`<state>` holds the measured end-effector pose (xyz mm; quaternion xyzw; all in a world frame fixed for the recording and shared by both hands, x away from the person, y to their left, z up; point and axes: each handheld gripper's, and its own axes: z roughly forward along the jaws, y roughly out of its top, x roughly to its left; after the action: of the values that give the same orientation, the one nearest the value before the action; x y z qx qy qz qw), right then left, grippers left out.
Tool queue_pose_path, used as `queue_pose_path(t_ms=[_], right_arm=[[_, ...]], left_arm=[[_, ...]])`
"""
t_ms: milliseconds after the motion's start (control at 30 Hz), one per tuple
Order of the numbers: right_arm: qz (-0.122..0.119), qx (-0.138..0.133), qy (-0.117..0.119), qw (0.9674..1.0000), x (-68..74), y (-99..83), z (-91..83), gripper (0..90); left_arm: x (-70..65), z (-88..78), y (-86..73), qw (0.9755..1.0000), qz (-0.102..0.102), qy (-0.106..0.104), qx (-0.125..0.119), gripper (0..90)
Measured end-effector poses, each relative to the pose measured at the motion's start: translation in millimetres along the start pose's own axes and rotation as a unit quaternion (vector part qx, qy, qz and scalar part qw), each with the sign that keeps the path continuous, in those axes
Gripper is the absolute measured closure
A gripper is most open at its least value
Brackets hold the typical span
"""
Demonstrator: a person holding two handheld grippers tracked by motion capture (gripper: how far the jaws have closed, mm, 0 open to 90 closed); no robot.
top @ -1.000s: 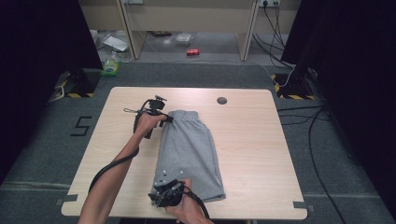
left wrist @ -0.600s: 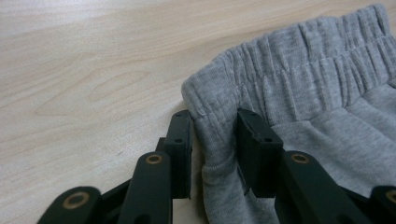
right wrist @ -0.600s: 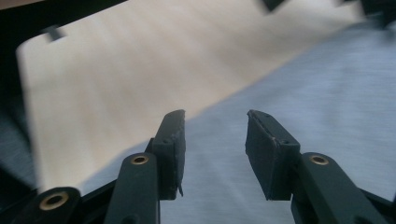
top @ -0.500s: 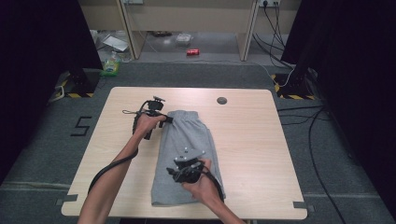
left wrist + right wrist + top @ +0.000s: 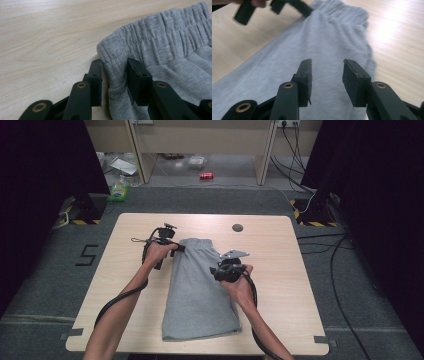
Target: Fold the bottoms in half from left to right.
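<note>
Grey sweat trousers [image 5: 200, 295] lie folded lengthwise on the wooden table [image 5: 280, 250], waistband at the far end. My left gripper [image 5: 177, 247] rests at the waistband's left corner. In the left gripper view its jaws have just been opening and stand apart [image 5: 115, 67] with the gathered waistband [image 5: 162, 45] loosely between them; the cloth lies flat. My right gripper [image 5: 216, 269] hovers over the trousers' right side near the middle. Its jaws [image 5: 327, 66] are open with nothing between them, above the grey cloth [image 5: 287, 50]. The left gripper [image 5: 294, 6] appears farther off in that view.
A round dark grommet [image 5: 237, 227] sits in the table near the far edge. Bare wood lies to the left and right of the trousers. Beyond the table, a green bottle [image 5: 118, 190], a red can [image 5: 206, 175] and cables lie on the floor.
My right gripper has travelled from the trousers' near hem up along the cloth toward the waistband. The left hand has stayed at the waistband corner.
</note>
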<state>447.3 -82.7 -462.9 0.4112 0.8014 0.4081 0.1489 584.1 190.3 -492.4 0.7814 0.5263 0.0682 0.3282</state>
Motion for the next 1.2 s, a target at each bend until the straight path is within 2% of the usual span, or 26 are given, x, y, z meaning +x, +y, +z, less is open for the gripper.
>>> queue_pose_path(t_ms=[333, 567, 900, 1200], right_arm=[[0.026, 0.001, -0.019, 0.9995, -31.9, 8.4, 16.1, 60.4], [0.035, 0.0, -0.027, 0.999, -45.9, 15.5, 28.2, 61.3], [0.052, -0.002, -0.03, 0.9982, -52.0, 28.8, 47.8, 53.8], [0.063, 0.003, -0.037, 0.9974, -56.0, 30.5, 59.4, 50.4]], left_arm=[[-0.1, -0.1, 0.0, 1.0, 0.001, 0.0, 0.001, 65.6], [-0.4, -0.1, 0.3, 1.0, 0.001, 0.0, 0.001, 65.6], [0.1, -0.1, 0.0, 1.0, 0.0, -0.001, 0.001, 65.6], [0.4, -0.1, -1.6, 1.0, -0.003, -0.002, -0.003, 65.7]])
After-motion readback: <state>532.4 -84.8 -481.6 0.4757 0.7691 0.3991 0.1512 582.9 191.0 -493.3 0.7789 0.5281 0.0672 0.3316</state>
